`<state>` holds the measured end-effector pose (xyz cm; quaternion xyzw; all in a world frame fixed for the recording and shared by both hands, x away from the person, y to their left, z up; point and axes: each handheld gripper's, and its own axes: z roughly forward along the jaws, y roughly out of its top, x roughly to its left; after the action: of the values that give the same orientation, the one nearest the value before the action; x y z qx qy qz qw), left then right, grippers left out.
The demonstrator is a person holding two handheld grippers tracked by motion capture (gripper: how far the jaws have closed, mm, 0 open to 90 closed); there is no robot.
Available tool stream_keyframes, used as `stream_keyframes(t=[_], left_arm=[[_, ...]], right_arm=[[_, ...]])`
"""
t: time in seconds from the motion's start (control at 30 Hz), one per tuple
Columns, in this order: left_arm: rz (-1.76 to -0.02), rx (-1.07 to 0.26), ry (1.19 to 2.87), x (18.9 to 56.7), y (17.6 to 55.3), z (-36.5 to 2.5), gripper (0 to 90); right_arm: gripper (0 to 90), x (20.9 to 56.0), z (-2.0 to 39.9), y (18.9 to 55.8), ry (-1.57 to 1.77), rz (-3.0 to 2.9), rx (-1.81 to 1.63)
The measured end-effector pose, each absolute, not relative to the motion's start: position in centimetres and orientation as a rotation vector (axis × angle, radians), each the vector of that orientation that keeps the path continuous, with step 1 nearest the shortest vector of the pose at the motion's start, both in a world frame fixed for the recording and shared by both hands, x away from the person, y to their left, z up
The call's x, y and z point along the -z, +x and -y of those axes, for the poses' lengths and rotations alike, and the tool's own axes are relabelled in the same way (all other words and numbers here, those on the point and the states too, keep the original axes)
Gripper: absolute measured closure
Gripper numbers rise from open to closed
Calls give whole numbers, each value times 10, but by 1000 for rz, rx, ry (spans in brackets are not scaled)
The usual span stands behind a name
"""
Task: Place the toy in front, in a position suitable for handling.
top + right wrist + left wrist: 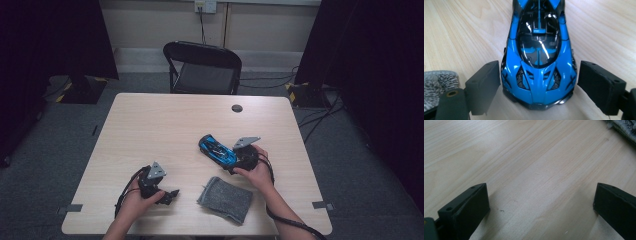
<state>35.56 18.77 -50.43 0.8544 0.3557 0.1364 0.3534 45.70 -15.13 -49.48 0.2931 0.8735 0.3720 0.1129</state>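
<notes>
A blue and black toy car (217, 150) rests on the wooden table (165, 125), right of centre. My right gripper (233, 163) stands open at the car's near end. In the right gripper view the car (539, 52) lies between the two jaws, with the left finger (484, 86) almost against its side and the right finger (599, 85) a little off it. My left gripper (171, 195) is near the front left of the table, open, with bare wood between its fingers (465, 210). A grey cloth (225, 199) lies folded between the two hands.
A black folding chair (202, 67) stands behind the table's far edge. A small dark round cap (237, 108) sits in the tabletop near that edge. The cloth's corner (624, 126) shows at the top right of the left gripper view. Cables trail over the floor at right.
</notes>
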Motion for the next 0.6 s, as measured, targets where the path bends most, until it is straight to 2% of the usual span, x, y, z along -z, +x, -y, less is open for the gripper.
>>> stream_keyframes(t=[0.33,0.6], left_arm=[[-920,-353,2209,504,356,-188,0],[-931,-358,2206,504,355,-187,0]], right_arm=[[234,504,151,454,866,-2530,-1104],[243,504,156,453,844,-2533,-1124]])
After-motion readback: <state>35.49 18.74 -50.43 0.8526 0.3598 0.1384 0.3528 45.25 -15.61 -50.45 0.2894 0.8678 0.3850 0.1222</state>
